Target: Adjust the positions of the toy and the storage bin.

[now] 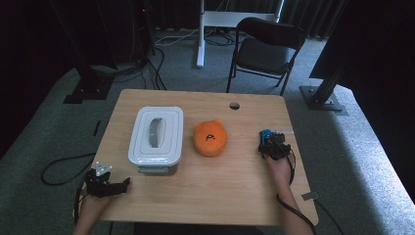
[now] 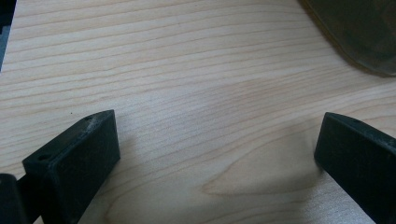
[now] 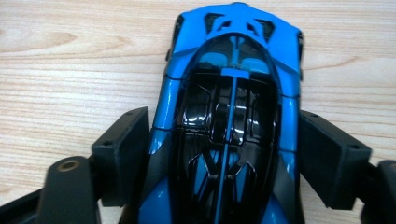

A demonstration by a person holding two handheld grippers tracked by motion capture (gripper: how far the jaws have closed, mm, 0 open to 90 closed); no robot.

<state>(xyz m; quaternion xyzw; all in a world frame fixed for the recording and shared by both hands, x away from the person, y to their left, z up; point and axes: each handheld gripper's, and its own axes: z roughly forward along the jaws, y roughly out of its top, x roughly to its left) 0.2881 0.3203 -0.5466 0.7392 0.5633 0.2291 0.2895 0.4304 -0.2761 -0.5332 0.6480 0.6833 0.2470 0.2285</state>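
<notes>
Pale wood grain covers the table [image 1: 205, 196], and the white lidded box [image 1: 156, 134] on it serves as the landmark. Nearest the person, just off the box's near left corner, the left gripper [image 1: 115, 185] rests low on the wood, held level and pointing toward the table's middle; in the left gripper view its jaws are spread wide over bare wood, with nothing between them. Well to the right of the box, past the orange plush toy [image 1: 210, 138] that lies just beside it, the right gripper [image 3: 224, 154] straddles a blue toy car [image 3: 231, 93]. In the right gripper view the pads flank the car's sides; whether they press yet I cannot tell. The forearm reaches straight in from the table's near edge, gripper aimed forward and tipped down. This looks like the grasp step. Next comes a firm, square squeeze on the glossy body, then a lift, likely toward the box. Beyond the box stands a dark chair [image 1: 266, 49].
</notes>
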